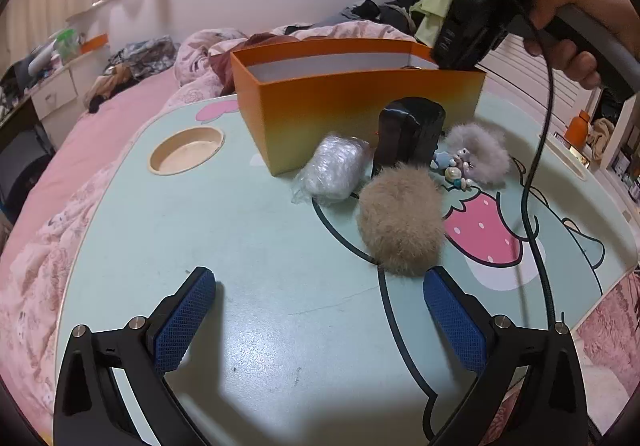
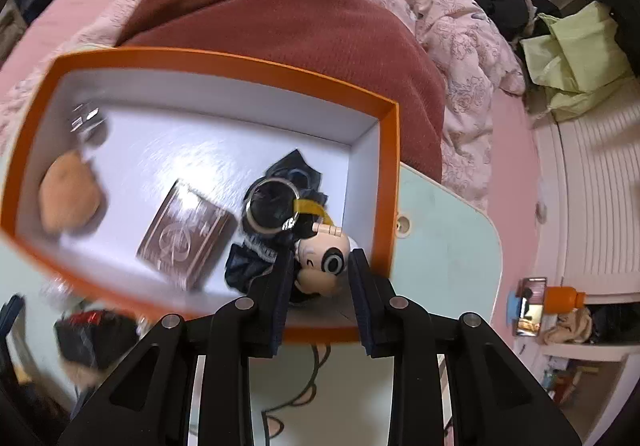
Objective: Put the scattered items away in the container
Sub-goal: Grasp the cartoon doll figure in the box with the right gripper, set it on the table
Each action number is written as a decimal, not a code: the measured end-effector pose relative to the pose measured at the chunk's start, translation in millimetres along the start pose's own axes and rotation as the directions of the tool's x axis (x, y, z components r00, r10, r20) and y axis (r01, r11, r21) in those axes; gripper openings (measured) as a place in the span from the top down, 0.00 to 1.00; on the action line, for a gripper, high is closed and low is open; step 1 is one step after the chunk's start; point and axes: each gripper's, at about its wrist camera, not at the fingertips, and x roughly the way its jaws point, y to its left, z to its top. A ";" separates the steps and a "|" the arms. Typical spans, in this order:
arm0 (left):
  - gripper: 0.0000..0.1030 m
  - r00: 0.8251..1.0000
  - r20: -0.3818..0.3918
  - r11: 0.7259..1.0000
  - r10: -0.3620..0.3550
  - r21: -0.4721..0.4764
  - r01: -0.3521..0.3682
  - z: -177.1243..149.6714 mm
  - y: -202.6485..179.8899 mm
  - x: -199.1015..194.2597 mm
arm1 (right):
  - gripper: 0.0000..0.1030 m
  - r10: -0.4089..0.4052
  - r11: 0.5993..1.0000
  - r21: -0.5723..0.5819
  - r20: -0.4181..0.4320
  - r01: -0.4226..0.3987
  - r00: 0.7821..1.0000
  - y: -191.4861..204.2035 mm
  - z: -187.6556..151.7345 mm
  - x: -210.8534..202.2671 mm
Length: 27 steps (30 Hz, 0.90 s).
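The orange box (image 1: 360, 114) stands on the mint-green cartoon table (image 1: 240, 246). In front of it lie a beige pom-pom (image 1: 402, 218), a grey pom-pom (image 1: 478, 154), a black block (image 1: 410, 134), a clear plastic bundle (image 1: 336, 168) and small charms (image 1: 456, 170). My left gripper (image 1: 320, 322) is open and empty, low over the table, just short of the beige pom-pom. My right gripper (image 2: 322, 278) points down over the box's (image 2: 392, 166) near right corner, shut on a cartoon figure keychain (image 2: 320, 262) with a metal ring (image 2: 272, 206). Inside lie a brown card pack (image 2: 188, 234), a tan ball (image 2: 70, 198) and black cloth (image 2: 248, 266).
A hand (image 1: 572, 34) holds the right gripper's black body (image 1: 468, 26) above the box's right end, and its cable (image 1: 536, 206) hangs across the table's right side. A round cup recess (image 1: 186, 150) sits at the table's left. Pink bedding (image 1: 48, 246) surrounds the table.
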 end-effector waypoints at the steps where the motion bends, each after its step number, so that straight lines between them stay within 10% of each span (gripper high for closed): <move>1: 0.00 1.000 0.000 1.000 -0.001 0.000 0.001 0.3 0.1 -0.1 | 0.68 0.023 1.000 0.017 0.001 -0.023 1.000 -1.8 3.0 1.3; 9: 0.00 1.000 -0.001 1.000 0.000 0.000 0.000 0.2 0.3 -0.2 | 0.73 0.128 0.986 0.088 0.149 -0.142 0.981 -11.8 1.7 -10.9; 19: 0.00 1.000 0.000 1.000 0.000 0.000 0.000 -0.1 0.3 -0.4 | 0.73 0.283 0.929 0.096 0.439 -0.357 0.853 -28.2 -51.6 -87.9; 27: 0.00 1.000 0.000 1.000 0.000 0.000 0.000 0.0 0.8 -0.5 | 0.74 0.369 0.898 0.081 0.400 -0.433 0.839 -20.7 -118.8 -51.2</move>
